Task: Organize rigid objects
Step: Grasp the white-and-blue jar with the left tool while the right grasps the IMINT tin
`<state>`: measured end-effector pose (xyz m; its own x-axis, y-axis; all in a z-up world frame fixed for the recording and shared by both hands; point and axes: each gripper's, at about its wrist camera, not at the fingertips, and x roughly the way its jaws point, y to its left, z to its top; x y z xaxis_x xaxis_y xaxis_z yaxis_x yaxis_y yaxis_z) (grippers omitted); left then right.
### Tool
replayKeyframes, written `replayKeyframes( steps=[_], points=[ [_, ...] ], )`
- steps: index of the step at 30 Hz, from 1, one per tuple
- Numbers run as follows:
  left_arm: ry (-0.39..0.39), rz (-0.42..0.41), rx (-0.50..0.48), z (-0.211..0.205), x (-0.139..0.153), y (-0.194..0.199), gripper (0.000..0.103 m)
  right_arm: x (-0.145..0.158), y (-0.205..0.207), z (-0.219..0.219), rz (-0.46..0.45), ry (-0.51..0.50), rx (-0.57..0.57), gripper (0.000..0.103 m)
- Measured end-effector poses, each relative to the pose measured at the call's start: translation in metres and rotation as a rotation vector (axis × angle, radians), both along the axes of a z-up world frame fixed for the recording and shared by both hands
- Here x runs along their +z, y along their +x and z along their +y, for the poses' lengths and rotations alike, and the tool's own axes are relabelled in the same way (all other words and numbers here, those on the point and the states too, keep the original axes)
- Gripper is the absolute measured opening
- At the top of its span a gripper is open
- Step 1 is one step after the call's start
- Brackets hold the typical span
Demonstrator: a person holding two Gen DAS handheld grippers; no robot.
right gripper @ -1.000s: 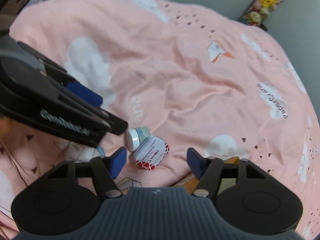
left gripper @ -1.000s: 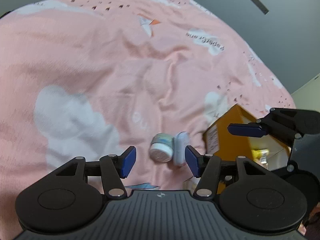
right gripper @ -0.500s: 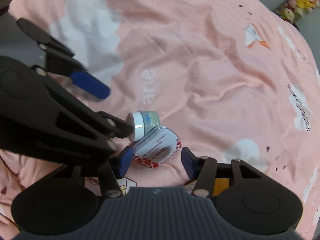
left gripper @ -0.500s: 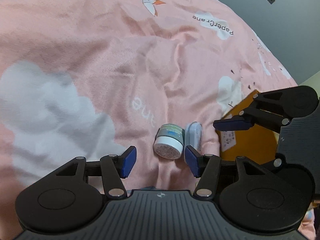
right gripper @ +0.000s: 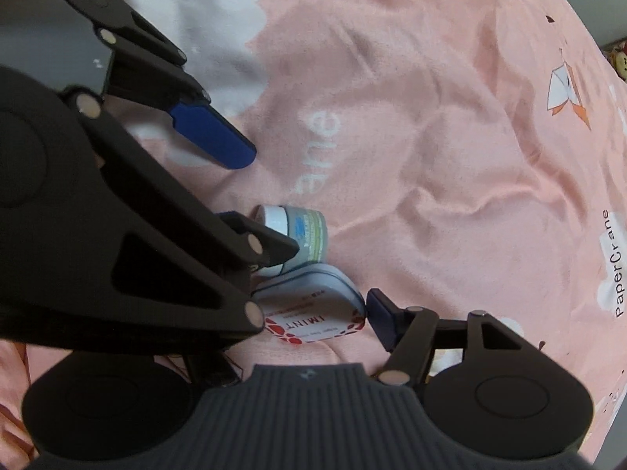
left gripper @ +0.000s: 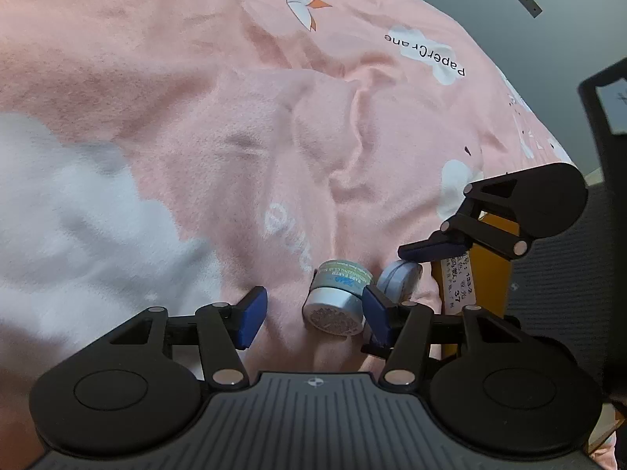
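Observation:
A small round cream jar (left gripper: 337, 293) with a white lid lies on its side on the pink blanket. It sits between the open jaws of my left gripper (left gripper: 311, 315), close to the right finger. A mint tin (left gripper: 399, 280) lies right beside it. In the right wrist view the tin (right gripper: 313, 313) lies between the open jaws of my right gripper (right gripper: 309, 327), whose left finger is hidden behind the left gripper's body. The jar (right gripper: 299, 237) lies just beyond the tin. Neither gripper holds anything.
A yellow cardboard box (left gripper: 476, 274) stands at the right, just past the tin. The pink blanket (left gripper: 235, 137) with white clouds and wrinkles covers the whole surface. A dark chair back (left gripper: 605, 125) shows at the far right.
Both grippers have come down and closer to the blanket. The jar now lies between the left jaws and the tin between the right jaws. Jar and tin have not moved.

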<state>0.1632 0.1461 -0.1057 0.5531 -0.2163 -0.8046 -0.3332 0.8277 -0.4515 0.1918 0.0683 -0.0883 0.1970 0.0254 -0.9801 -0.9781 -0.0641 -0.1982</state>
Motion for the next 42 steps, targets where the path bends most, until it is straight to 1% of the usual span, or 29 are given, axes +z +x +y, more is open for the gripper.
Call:
replayKeyframes(
  steps=[8,10,12,14,16,17,18,19,21,26,30,32,37,42],
  points=[
    [0.033,0.001,-0.022,-0.01,-0.006,0.014,0.073,0.014,0.004,-0.007,-0.019,0.003,-0.026,0.065],
    [0.049,0.0,-0.029,-0.013,-0.008,0.018,0.076,0.018,0.005,-0.01,-0.026,0.004,-0.034,0.065],
    [0.071,-0.004,-0.041,-0.017,-0.009,0.023,0.076,0.021,0.005,-0.012,-0.028,0.007,-0.035,0.065],
    [0.086,-0.01,-0.056,-0.021,-0.011,0.027,0.073,0.024,0.005,-0.014,-0.03,0.009,-0.038,0.065],
    [0.112,-0.012,-0.074,-0.024,-0.012,0.027,0.066,0.023,0.003,-0.013,-0.035,0.012,-0.042,0.065],
    [0.127,-0.01,-0.083,-0.027,-0.012,0.027,0.065,0.024,0.003,-0.016,-0.037,0.012,-0.045,0.065],
    [0.138,-0.009,-0.093,-0.028,-0.012,0.027,0.059,0.024,0.003,-0.017,-0.04,0.013,-0.048,0.065],
    [0.138,-0.012,-0.1,-0.028,-0.011,0.026,0.05,0.024,0.003,-0.017,-0.042,0.013,-0.051,0.065],
    [0.127,-0.018,-0.1,-0.028,-0.009,0.024,0.047,0.023,0.004,-0.016,-0.045,0.015,-0.059,0.065],
    [0.105,-0.051,-0.08,-0.025,-0.001,0.015,0.047,0.022,0.003,-0.021,-0.05,0.029,-0.074,0.065],
    [0.027,-0.09,-0.049,-0.015,0.008,0.002,0.047,0.029,0.003,-0.025,-0.047,0.054,-0.083,0.065],
    [0.002,-0.099,-0.035,-0.009,0.012,-0.003,0.047,0.035,0.004,-0.027,-0.041,0.073,-0.091,0.065],
    [0.007,-0.13,-0.037,-0.011,0.028,-0.01,0.046,0.052,0.003,-0.031,0.0,0.136,-0.119,0.065],
    [0.047,-0.157,-0.019,-0.019,0.05,-0.019,0.045,0.069,-0.003,-0.038,-0.015,0.182,-0.128,0.065]
  ],
)
